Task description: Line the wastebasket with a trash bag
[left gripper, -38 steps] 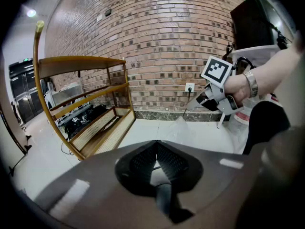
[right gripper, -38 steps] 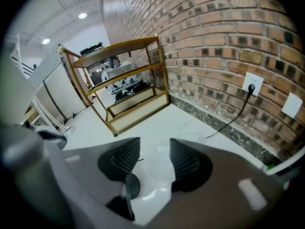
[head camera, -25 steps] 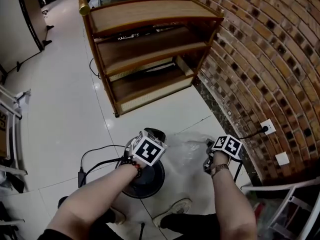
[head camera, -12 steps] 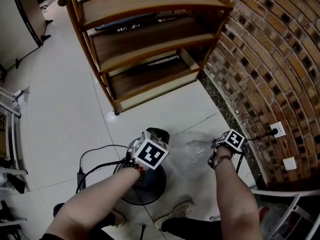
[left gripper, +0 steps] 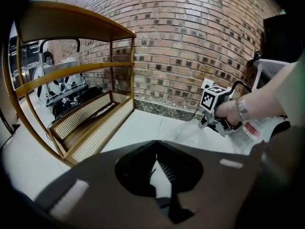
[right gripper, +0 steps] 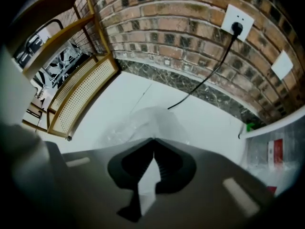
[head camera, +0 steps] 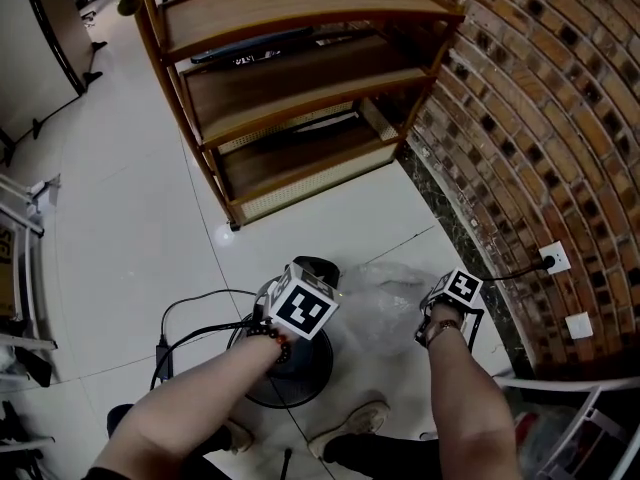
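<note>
A black round wastebasket (head camera: 292, 373) stands on the white floor, partly hidden by my left forearm. A clear crumpled trash bag (head camera: 382, 298) lies on the floor just right of it. My left gripper (head camera: 313, 266) hangs over the basket's far rim with its jaws shut (left gripper: 156, 143); whether any film is pinched there is not visible. At the bag's right edge my right gripper (head camera: 432, 315) points steeply down. Its jaws are shut (right gripper: 153, 141) on the bag (right gripper: 143, 123), whose film runs straight into the closed tips.
A wooden three-shelf rack (head camera: 290, 98) stands ahead, and a brick wall (head camera: 540, 118) curves along the right. A plugged-in wall socket (head camera: 554, 258) trails a black cable (right gripper: 200, 85) over the floor. Another cable (head camera: 190, 313) loops left of the basket. A white frame (head camera: 560, 388) stands at the right, and the person's shoe (head camera: 350, 436) is below.
My right hand has sunk toward the floor at the bag's right edge. The left gripper has stayed over the basket.
</note>
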`<control>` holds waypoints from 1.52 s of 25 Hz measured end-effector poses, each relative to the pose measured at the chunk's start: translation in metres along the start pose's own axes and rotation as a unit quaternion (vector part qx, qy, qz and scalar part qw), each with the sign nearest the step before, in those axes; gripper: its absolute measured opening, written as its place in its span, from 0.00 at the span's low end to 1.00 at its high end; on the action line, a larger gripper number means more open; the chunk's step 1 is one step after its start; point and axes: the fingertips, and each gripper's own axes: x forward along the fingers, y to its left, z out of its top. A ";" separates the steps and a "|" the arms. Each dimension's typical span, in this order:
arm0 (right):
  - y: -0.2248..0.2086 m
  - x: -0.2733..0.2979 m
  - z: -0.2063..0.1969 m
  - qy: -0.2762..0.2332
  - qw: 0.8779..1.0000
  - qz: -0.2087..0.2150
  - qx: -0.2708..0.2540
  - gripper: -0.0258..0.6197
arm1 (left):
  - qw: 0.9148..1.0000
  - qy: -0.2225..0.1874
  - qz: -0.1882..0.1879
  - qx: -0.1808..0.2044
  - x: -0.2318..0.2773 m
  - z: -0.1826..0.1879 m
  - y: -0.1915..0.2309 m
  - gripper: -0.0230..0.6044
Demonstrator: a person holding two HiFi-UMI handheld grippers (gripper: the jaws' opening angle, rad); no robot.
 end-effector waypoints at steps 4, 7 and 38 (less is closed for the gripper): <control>0.000 -0.012 -0.013 -0.011 1.000 0.015 -0.010 0.04 | 1.000 -0.003 0.000 0.000 -0.007 -0.001 -0.005 0.04; 0.000 -0.026 -0.021 -0.025 0.999 0.018 -0.027 0.04 | 1.000 -0.006 0.001 0.000 -0.015 -0.002 -0.010 0.04; 0.043 -0.314 -0.076 -0.275 0.918 0.177 -0.224 0.04 | 0.967 -0.057 -0.087 -0.232 -0.100 -0.034 -0.067 0.31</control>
